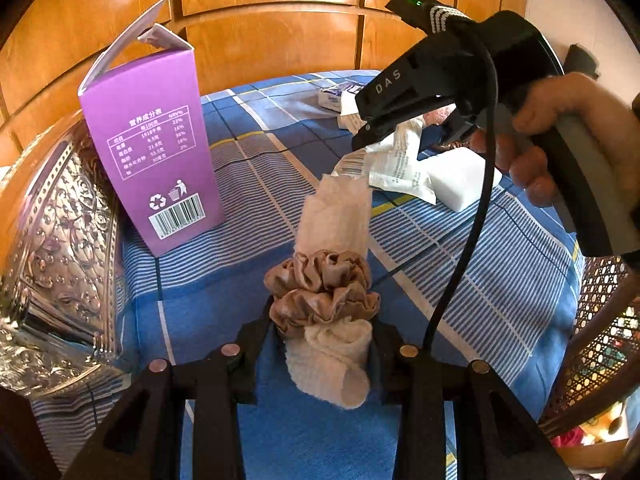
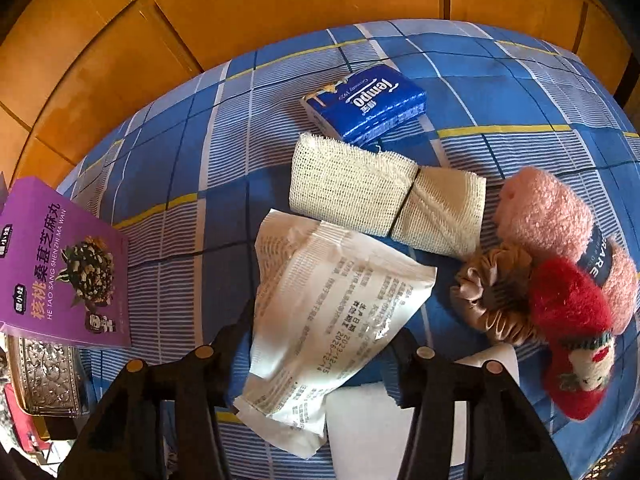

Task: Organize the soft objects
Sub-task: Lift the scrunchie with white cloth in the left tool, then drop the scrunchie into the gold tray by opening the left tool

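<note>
Soft cream cloth roll [image 1: 332,280] with brown scrunchie [image 1: 320,288] around its middle, clenched in left tongs [image 1: 322,332], long end pointing far, up off the blue checked bedsheet [image 1: 500,280]. White packet [image 2: 324,320] lying between right tongs [image 2: 322,336], slanting far-right; gripped or loose, cannot tell. Purple box [image 1: 156,152] standing far left.

Cream gauze roll [image 1: 334,240] upright, tan satin scrunchie [image 1: 320,294] bunched around its middle, above blue plaid cloth.

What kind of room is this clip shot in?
Probably a bedroom: a blue plaid bedsheet covers the surface, glossy wooden panelling stands behind it, and a woven cane chair sits alongside.
</note>
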### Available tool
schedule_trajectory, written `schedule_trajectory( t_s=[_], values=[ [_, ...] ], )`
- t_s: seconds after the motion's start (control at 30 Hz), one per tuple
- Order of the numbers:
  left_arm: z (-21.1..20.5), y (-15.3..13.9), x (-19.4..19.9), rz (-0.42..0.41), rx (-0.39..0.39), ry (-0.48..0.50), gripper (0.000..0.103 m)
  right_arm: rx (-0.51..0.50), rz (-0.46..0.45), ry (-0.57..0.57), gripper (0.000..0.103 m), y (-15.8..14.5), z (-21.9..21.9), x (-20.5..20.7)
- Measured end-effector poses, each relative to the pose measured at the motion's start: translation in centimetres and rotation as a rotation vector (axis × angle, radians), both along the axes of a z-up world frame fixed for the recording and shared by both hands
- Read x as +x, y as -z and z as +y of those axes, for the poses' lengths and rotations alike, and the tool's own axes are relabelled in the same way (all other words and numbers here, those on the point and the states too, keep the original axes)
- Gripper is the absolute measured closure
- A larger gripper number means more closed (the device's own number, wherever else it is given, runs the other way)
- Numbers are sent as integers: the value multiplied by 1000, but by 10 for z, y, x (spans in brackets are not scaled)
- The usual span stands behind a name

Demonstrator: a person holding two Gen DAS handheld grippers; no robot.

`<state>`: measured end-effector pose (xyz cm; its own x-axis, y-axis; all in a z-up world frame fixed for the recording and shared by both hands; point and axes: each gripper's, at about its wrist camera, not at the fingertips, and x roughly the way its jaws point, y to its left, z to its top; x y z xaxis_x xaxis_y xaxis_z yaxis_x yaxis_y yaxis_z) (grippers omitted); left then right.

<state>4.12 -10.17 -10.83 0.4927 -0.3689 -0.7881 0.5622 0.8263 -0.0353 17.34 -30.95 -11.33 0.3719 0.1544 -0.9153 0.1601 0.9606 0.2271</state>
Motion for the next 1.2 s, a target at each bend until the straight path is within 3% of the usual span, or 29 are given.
schedule_trajectory(
  t_s=[0.23, 0.43, 0.63, 0.77, 1.0, 1.2],
  values=[
    [1, -17, 15, 36, -36, -9, 68, 16, 3, 9, 50, 4, 2, 3],
    [-9, -78, 31, -19, -133, 21, 68, 26, 8, 6, 49, 4, 2, 4],
    [-41, -126, 92, -3, -155, 22, 68, 14, 8, -4, 49, 4, 3, 5],
    [-41, -152, 154, -18, -153, -71, 68, -5, 2, -24, 48, 4, 7, 5],
    [45, -191, 190, -120, -141, -305, 67, -91, -3, -91, 44, 6, 21, 6],
    [156, -176, 163, -132, -139, -499, 67, -151, -10, -117, 44, 6, 31, 6]
  ],
)
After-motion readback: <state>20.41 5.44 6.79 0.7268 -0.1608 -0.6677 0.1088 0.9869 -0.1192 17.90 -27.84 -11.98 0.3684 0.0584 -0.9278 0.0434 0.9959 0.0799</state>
